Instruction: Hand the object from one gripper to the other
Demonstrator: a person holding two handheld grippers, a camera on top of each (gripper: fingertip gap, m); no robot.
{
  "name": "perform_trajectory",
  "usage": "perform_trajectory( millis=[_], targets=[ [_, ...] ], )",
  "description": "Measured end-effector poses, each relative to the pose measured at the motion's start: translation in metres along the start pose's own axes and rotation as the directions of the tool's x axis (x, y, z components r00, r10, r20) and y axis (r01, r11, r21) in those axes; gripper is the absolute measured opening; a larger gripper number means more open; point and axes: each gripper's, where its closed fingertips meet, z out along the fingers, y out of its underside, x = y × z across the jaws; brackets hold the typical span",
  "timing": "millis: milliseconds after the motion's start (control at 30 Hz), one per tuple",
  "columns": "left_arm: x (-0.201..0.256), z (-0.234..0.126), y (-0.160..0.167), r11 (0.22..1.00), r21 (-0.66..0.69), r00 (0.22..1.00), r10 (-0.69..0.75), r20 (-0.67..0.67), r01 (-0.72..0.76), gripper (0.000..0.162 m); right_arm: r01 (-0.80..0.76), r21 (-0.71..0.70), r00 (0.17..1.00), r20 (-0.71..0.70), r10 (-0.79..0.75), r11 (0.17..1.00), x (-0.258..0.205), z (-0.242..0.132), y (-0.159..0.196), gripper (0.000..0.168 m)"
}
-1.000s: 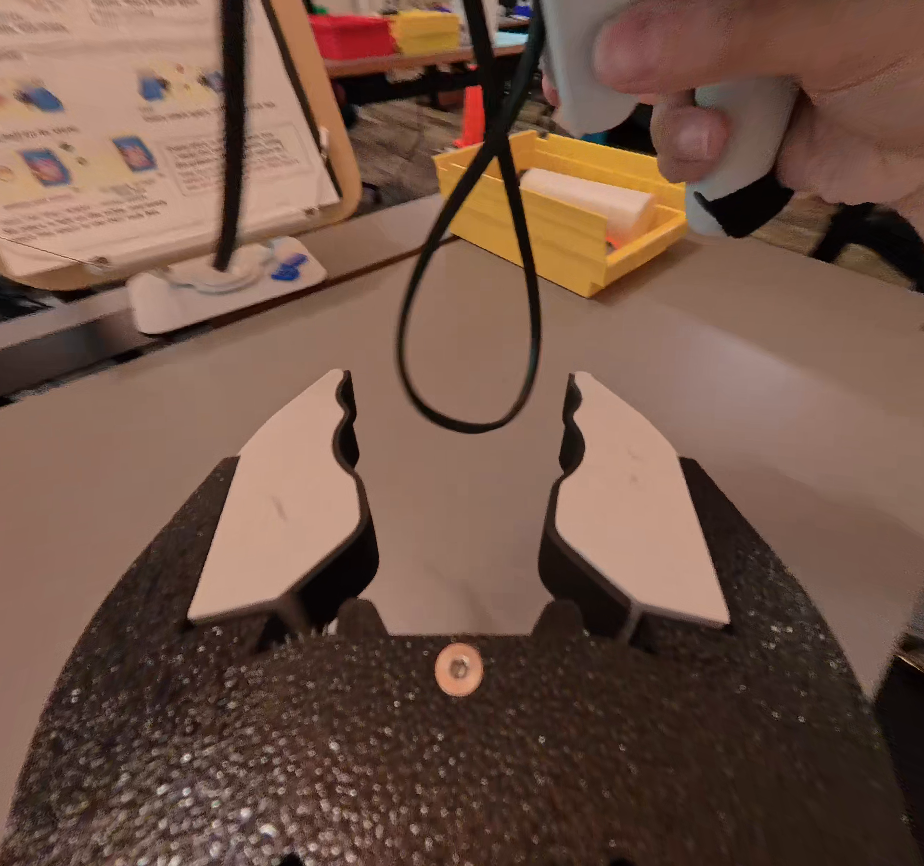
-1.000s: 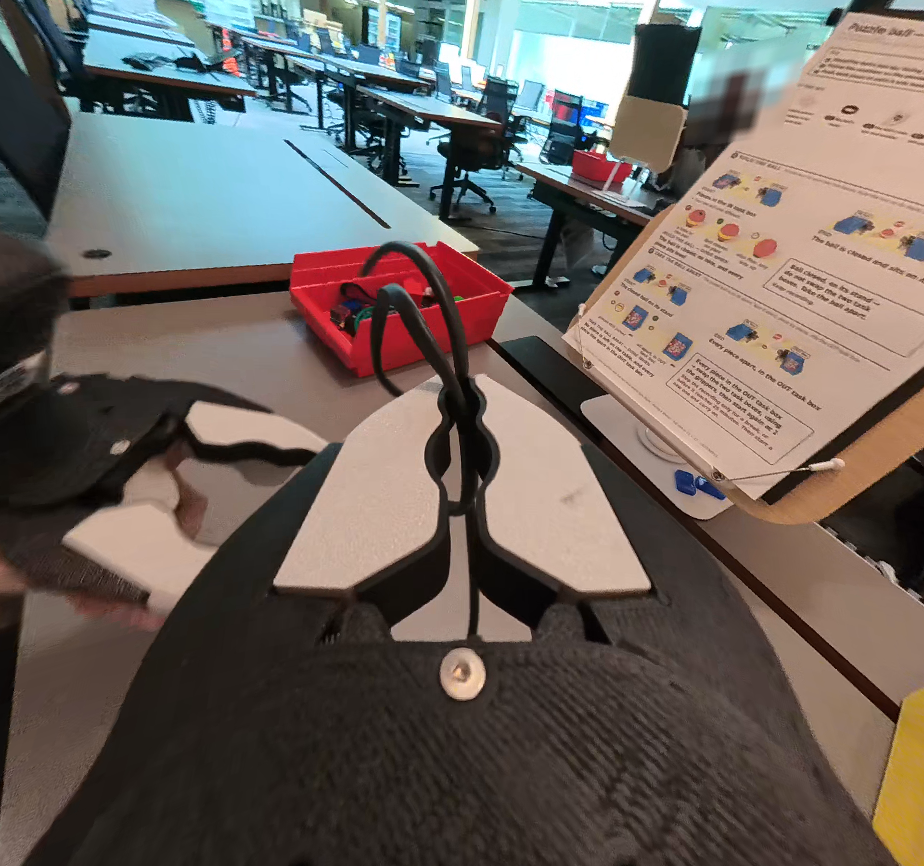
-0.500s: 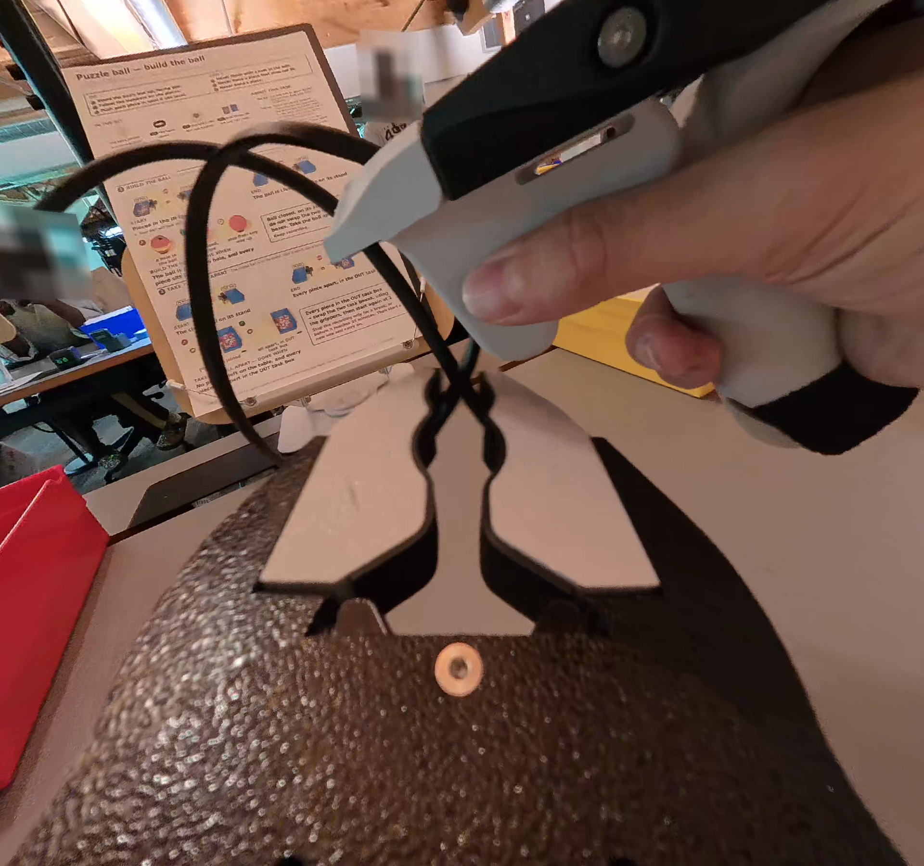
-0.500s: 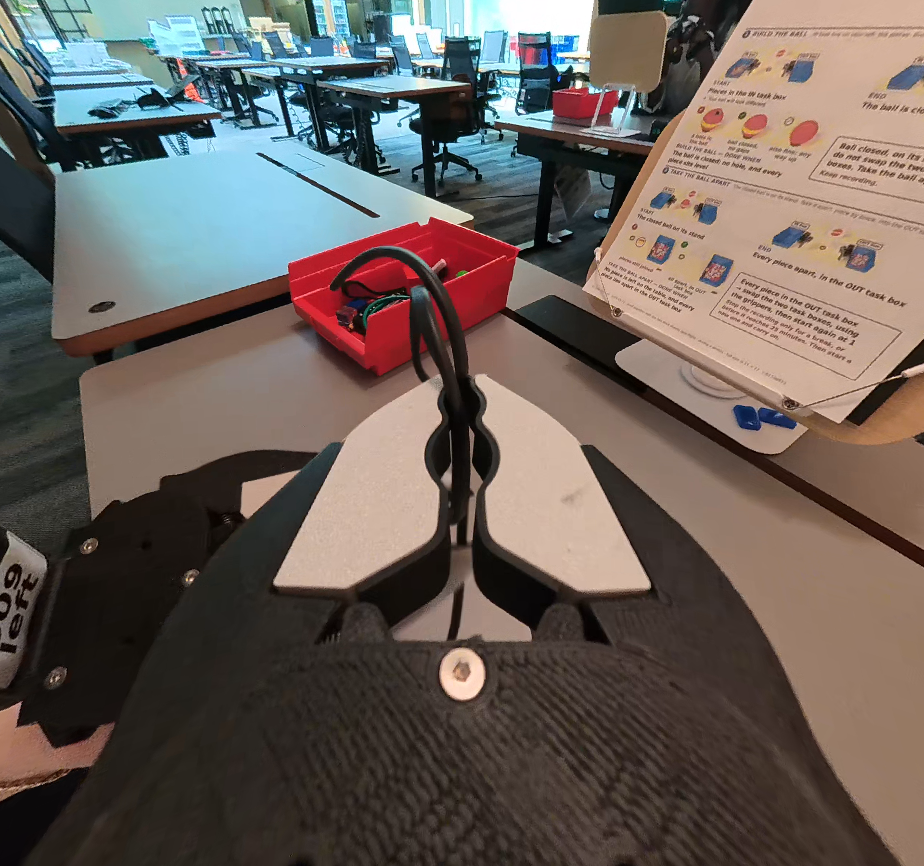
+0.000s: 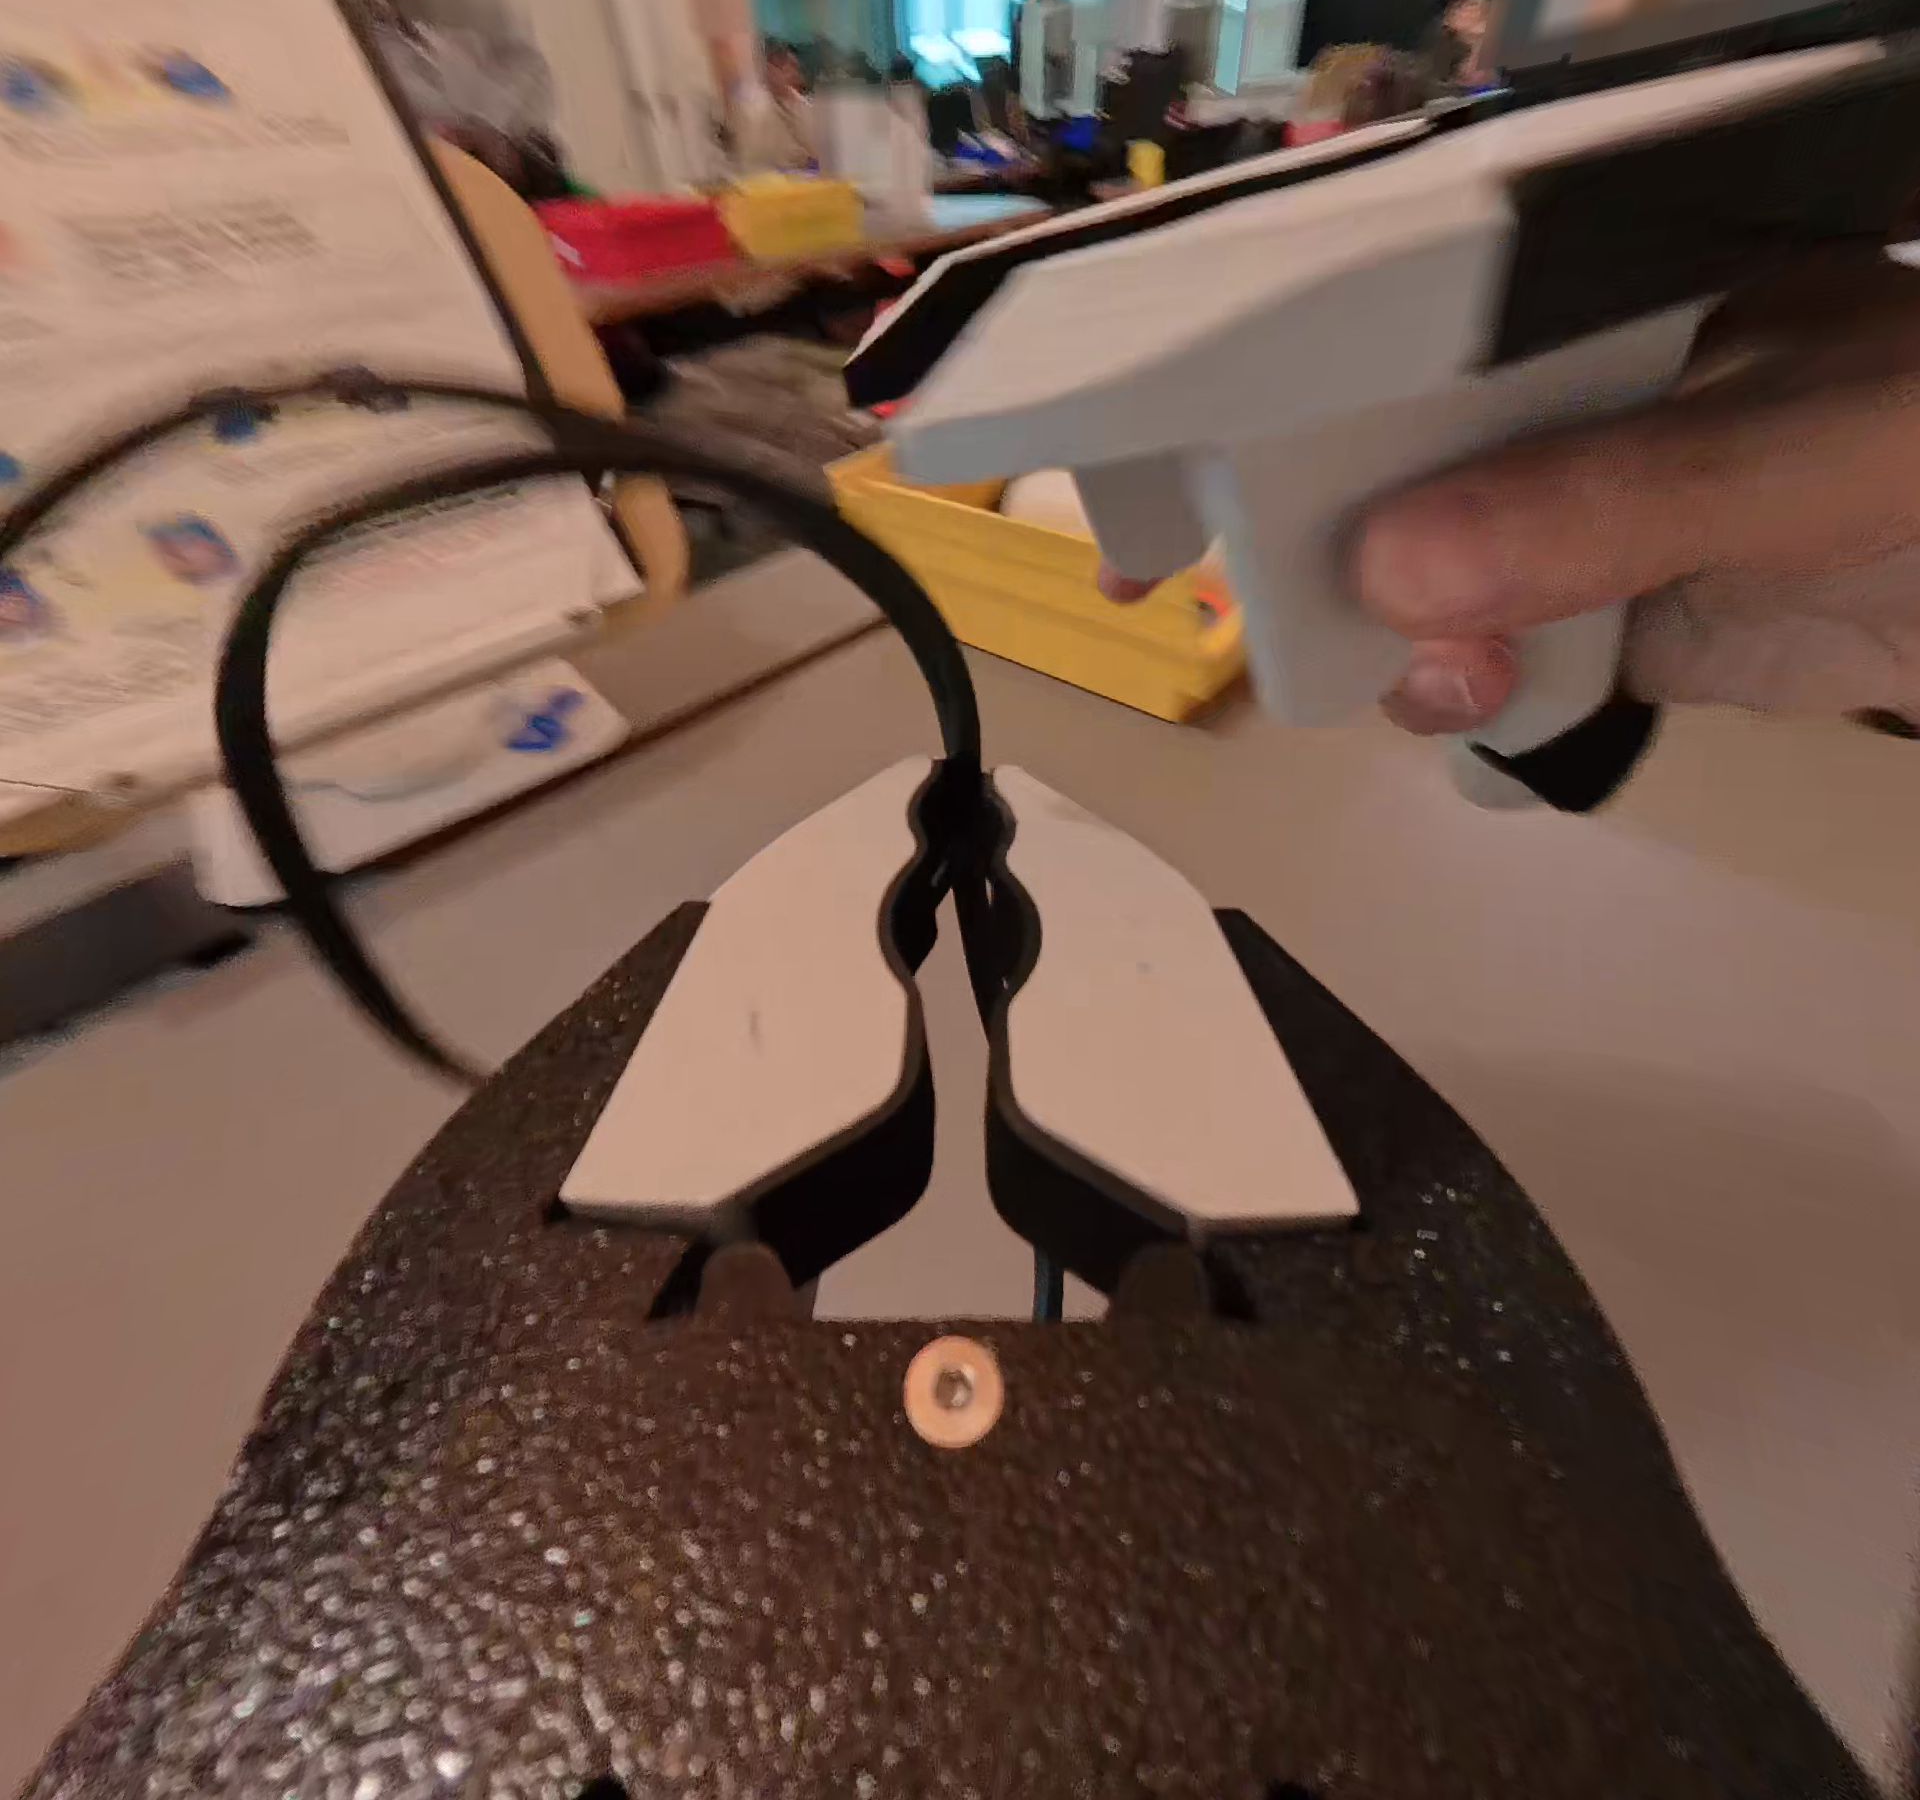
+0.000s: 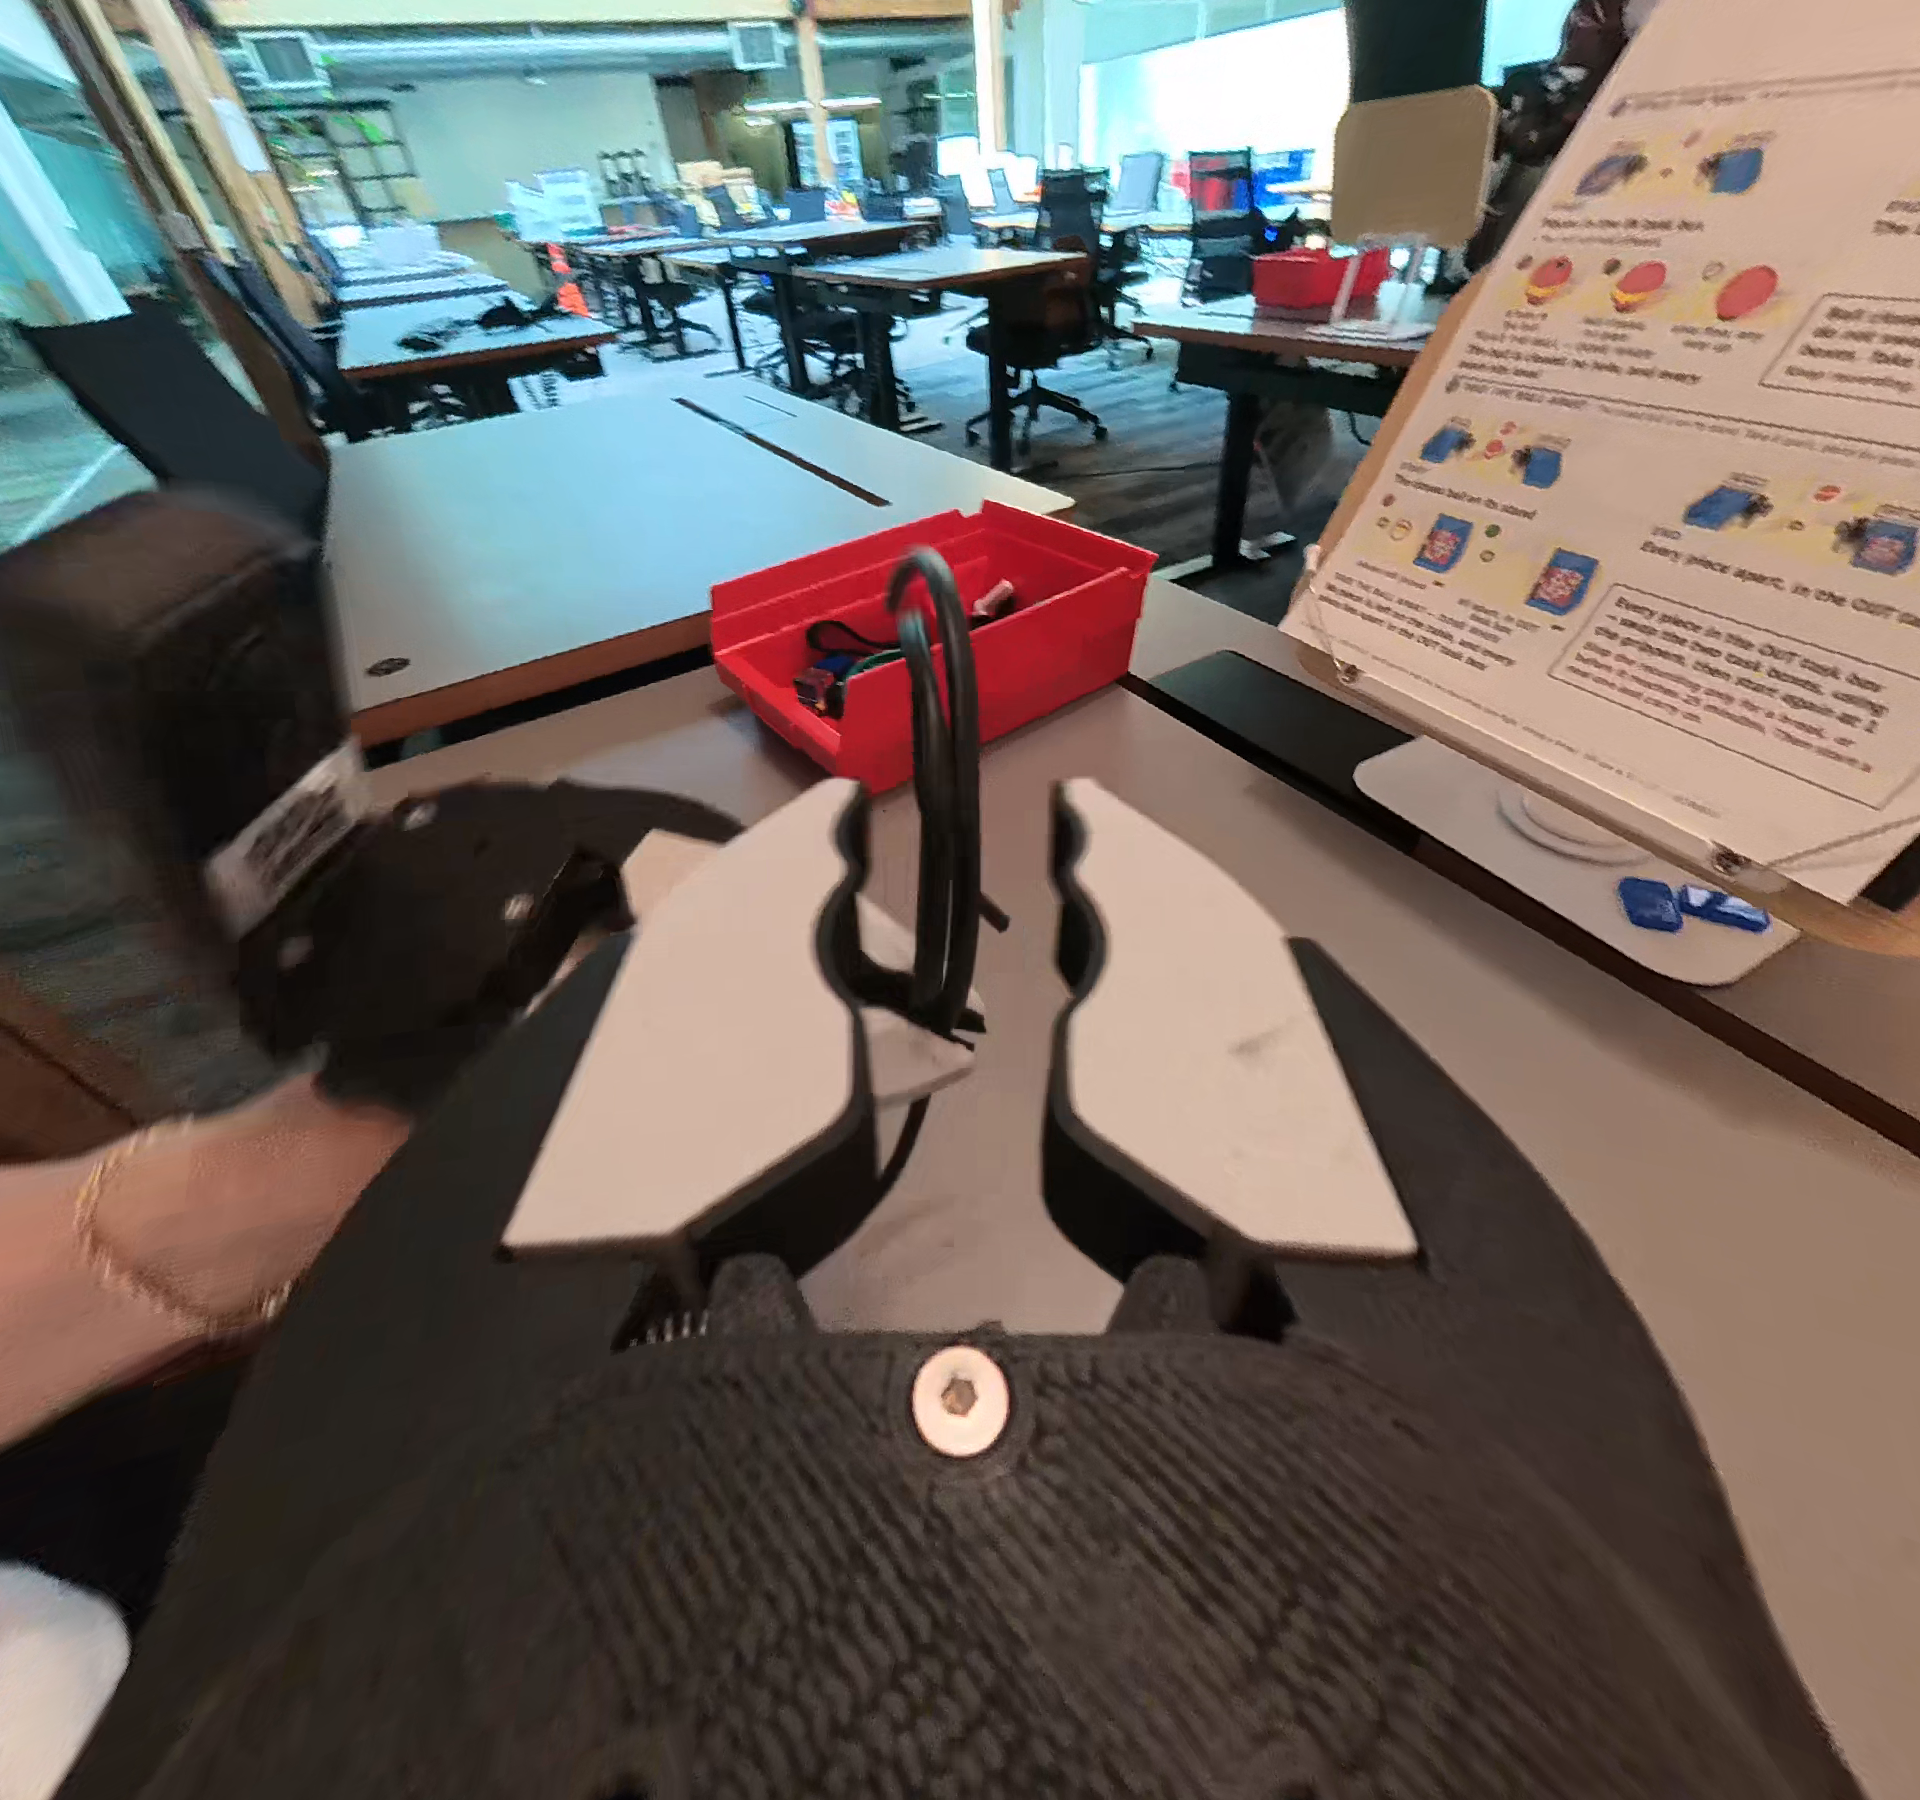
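In the left wrist view, the black cable (image 5: 925, 628) arches from about nine o'clock up and over to the centre, where the left gripper (image 5: 958, 815) has its jaws clenched on the bundled strands. It looks light, thin and springy: the loops hold their curve in the air above the desk (image 5: 1507, 1023) instead of drooping, so I judge it will flex and swing rather than slip. The best hold is where several strands bunch together, as here; a single strand could slide through the notched tips.

At two o'clock a hand (image 5: 1621, 566) holds the other tool's white handle, with a yellow bin (image 5: 1039, 566) behind it.

In the right wrist view the right gripper (image 6: 956, 851) has its jaws released, spread either side of the cable (image 6: 940, 774) without touching it. A red bin (image 6: 935, 628) sits at twelve o'clock, and an instruction board (image 6: 1662, 524) at two.
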Motion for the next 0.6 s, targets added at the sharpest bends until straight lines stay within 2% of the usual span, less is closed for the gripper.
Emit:
perform_trajectory(
  millis=[100,167,233,333,400,533,600],
  targets=[
    [0.004,-0.01,0.002,0.981,-0.156,0.97,-0.146,-0.194,0.116,0.004,0.109,-0.05,0.993,0.041,-0.107,0.993,-0.002,-0.017,0.005,0.068],
    [0.003,-0.019,0.007,0.952,-0.286,0.941,-0.189,-0.28,0.106,0.004,0.29,-0.071,0.956,-0.011,-0.292,0.954,0.003,-0.027,0.007,0.069],
    [-0.001,-0.027,0.007,0.935,-0.351,0.928,-0.171,-0.33,0.047,0.004,0.502,-0.062,0.865,0.05,-0.5,0.862,-0.015,-0.032,0.012,0.071],
    [0.004,-0.038,0.002,0.918,-0.394,0.892,-0.135,-0.431,-0.052,0.004,0.724,-0.059,0.69,0.078,-0.72,0.688,-0.032,-0.026,0.022,0.063],
    [0.011,-0.044,-0.004,0.912,-0.395,0.863,-0.113,-0.492,-0.106,0.004,0.758,-0.089,0.653,0.1,-0.751,0.647,-0.034,-0.019,0.028,0.066],
    [0.02,-0.059,-0.003,0.867,-0.417,0.807,-0.031,-0.589,-0.272,0.004,0.835,-0.054,0.55,0.12,-0.826,0.548,-0.036,-0.014,0.026,0.059],
    [0.021,-0.065,0.0,0.84,-0.431,0.788,-0.005,-0.616,-0.331,0.004,0.873,-0.025,0.484,0.157,-0.861,0.486,-0.045,-0.015,0.027,0.047]
  ],
)
